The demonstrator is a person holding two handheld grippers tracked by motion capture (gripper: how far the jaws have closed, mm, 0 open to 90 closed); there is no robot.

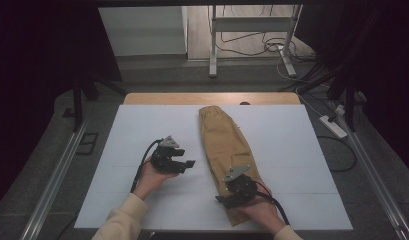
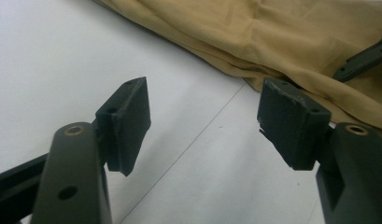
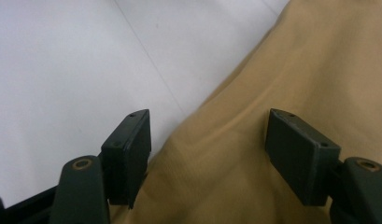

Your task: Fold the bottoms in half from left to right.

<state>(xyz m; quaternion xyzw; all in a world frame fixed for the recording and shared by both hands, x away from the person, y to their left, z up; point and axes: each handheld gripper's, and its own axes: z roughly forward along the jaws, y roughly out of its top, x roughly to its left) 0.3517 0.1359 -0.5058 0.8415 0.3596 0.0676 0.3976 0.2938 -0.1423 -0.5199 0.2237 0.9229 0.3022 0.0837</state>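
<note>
A tan garment point(image 1: 224, 145), folded into a long narrow strip, lies on the white table cover point(image 1: 142, 130) and runs from the far middle toward the near edge. My left gripper point(image 1: 189, 164) is held just left of it, open, its jaws pointing at the cloth with only white surface between them point(image 2: 202, 126). The garment's edge point(image 2: 282, 42) lies just beyond its fingertips. My right gripper point(image 1: 223, 200) hovers over the garment's near end, open. In the right gripper view point(image 3: 207, 149), the cloth's left edge point(image 3: 254, 116) passes between the jaws, and the pads do not press on it.
A wooden table edge point(image 1: 212, 98) shows beyond the white cover. Behind it stand a metal frame's legs point(image 1: 212, 60) with cables on the floor. A power strip point(image 1: 333, 126) lies at the right. Rails run along both sides of the table.
</note>
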